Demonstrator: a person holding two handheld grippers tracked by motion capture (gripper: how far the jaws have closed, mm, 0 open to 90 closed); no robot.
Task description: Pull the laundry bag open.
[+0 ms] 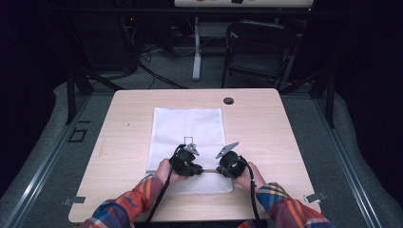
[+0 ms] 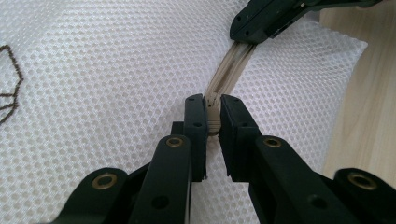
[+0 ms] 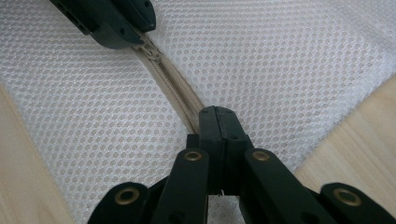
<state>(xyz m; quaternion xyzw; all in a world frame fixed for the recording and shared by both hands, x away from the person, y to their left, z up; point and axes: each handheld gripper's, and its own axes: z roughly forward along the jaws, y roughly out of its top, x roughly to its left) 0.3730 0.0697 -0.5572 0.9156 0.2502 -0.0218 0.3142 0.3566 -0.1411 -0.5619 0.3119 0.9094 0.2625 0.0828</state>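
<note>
Near the counter's (image 1: 266,118) front edge, two plaid-sleeved hands bring matte black claws tip to tip over a white mesh bag (image 1: 187,128). The left claw (image 2: 213,112) is clenched on the beige zipper (image 2: 231,67), its ribbed tape raised between the flat pads. The right claw (image 3: 217,117) is clamped tight on the same zipper farther along. The bag, a honeycomb-weave rectangle, lies flat on pale wood-grain laminate, stretching away toward a small round dark grommet (image 1: 228,100).
</note>
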